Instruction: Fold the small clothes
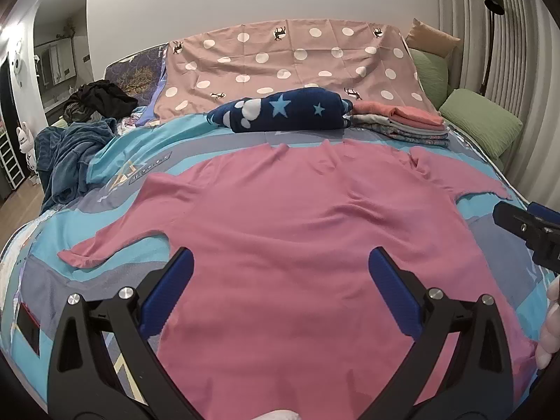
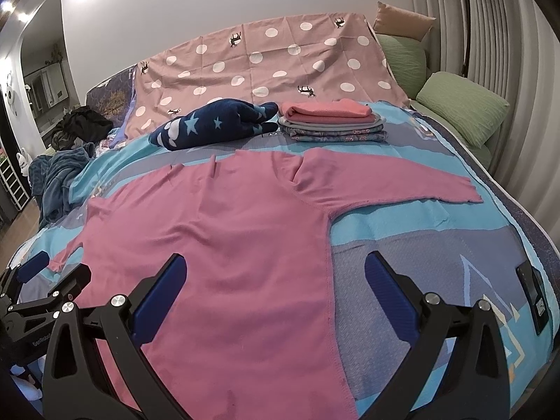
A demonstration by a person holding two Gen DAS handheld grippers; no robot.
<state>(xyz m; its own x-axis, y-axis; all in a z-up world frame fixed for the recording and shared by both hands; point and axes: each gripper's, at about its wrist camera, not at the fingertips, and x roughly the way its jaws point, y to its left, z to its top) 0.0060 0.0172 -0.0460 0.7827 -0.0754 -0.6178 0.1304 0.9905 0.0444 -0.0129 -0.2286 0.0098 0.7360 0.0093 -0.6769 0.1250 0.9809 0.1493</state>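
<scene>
A pink long-sleeved shirt lies spread flat on the bed, both sleeves stretched out to the sides; it also shows in the right wrist view. My left gripper is open and empty, hovering over the shirt's lower body. My right gripper is open and empty over the shirt's right hem edge. The right gripper shows at the right edge of the left wrist view. The left gripper shows at the left edge of the right wrist view.
A stack of folded clothes sits beyond the shirt, beside a navy star-patterned bundle. A pink dotted sheet covers the headboard. Green pillows lie at right, a blue blanket and dark clothes at left.
</scene>
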